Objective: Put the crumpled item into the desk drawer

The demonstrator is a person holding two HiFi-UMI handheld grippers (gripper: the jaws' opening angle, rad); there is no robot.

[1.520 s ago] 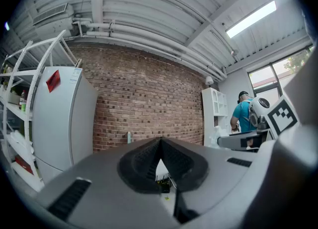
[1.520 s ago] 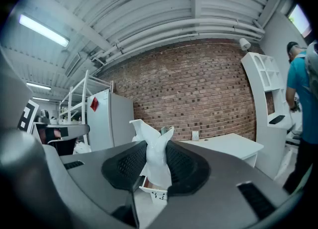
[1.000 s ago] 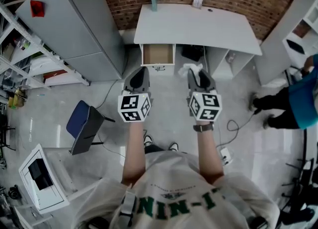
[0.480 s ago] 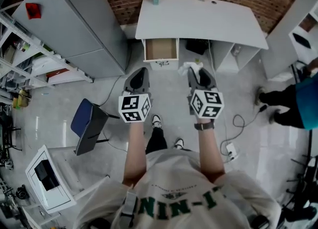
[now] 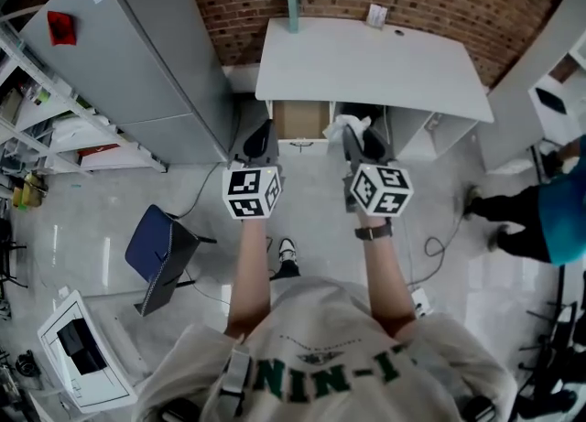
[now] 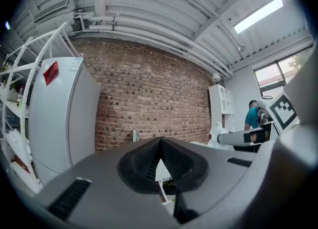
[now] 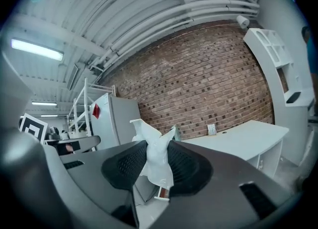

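Evidently both bare forearms reach straight forward, roughly parallel, with the two grippers level and side by side just short of the front edge of the white bench [image 5: 366, 63]. The left gripper [image 5: 260, 134] points at the open drawer [image 5: 300, 121], which stands pulled out below the bench's left part and shows a brown inside. Its fingers [image 6: 144, 161] are pressed together at the tips and carry nothing. The right gripper [image 5: 359, 136], on the arm with a watch [image 5: 371, 232] at the wrist, points at the bench front just to the right of the drawer. Its fingers [image 7: 186, 166] are closed partway, pinching the white crumpled item [image 7: 155, 146], whose peaks stick up past the tips. The item hangs in the air near the bench edge, beside the drawer and not inside it.
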